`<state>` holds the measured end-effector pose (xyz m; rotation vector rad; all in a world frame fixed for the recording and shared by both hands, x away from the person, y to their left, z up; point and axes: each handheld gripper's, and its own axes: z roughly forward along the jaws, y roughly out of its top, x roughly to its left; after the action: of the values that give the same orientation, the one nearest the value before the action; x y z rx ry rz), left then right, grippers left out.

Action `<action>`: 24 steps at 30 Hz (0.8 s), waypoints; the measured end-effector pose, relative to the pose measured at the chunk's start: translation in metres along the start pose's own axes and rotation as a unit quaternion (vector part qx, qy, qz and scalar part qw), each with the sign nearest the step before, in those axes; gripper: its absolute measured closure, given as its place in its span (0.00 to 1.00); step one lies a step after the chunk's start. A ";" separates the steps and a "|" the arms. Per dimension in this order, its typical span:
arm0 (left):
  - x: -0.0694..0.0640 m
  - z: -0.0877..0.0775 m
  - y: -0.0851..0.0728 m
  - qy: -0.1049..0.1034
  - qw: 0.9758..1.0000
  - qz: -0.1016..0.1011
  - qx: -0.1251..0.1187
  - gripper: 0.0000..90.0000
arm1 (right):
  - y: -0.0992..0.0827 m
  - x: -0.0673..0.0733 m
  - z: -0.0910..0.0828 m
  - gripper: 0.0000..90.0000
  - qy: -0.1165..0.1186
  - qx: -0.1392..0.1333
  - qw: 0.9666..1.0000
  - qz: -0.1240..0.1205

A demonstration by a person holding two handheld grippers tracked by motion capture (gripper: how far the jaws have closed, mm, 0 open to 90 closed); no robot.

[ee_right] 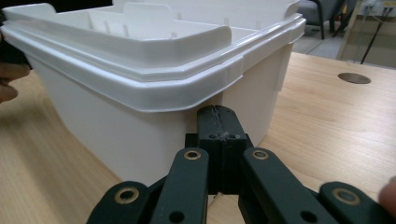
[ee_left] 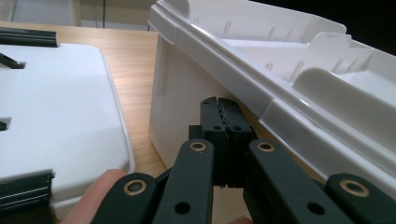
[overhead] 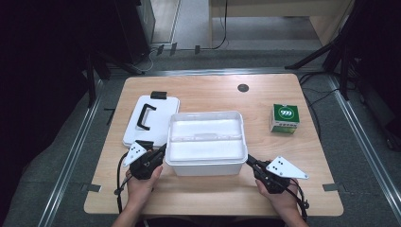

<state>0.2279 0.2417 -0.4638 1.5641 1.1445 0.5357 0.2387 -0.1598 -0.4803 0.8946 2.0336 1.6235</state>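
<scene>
Between the two grippers, on the wooden tabletop point(overhead: 208, 90), an open white plastic storage box point(overhead: 206, 142) is seen. Left gripper point(overhead: 162, 150) and right gripper point(overhead: 249, 160) jaws are clenched empty beneath its rim, at opposite near corners.

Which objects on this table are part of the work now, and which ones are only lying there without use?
In use:
- white bin, open, with an inner tray
- left gripper, shut, tips under the bin's rim at its near left corner
- right gripper, shut, tips under the rim at its near right corner

Lying about:
- white lid with black handle, left of the bin
- green box, far right
</scene>
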 end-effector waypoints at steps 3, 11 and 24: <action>0.002 -0.001 0.000 0.003 1.000 0.002 0.000 1.00 | 0.000 0.002 0.000 1.00 0.010 0.003 1.000 -0.002; 0.008 -0.016 -0.003 0.012 1.000 0.018 0.003 0.82 | 0.003 -0.016 -0.007 0.92 0.045 0.038 0.997 -0.050; 0.030 -0.037 -0.025 0.080 0.996 0.032 0.019 0.55 | 0.076 -0.058 -0.003 0.82 0.104 0.067 0.987 -0.102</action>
<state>0.2017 0.2852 -0.4812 1.6179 1.2348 0.6951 0.2965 -0.1924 -0.4115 0.5568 2.3137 1.5372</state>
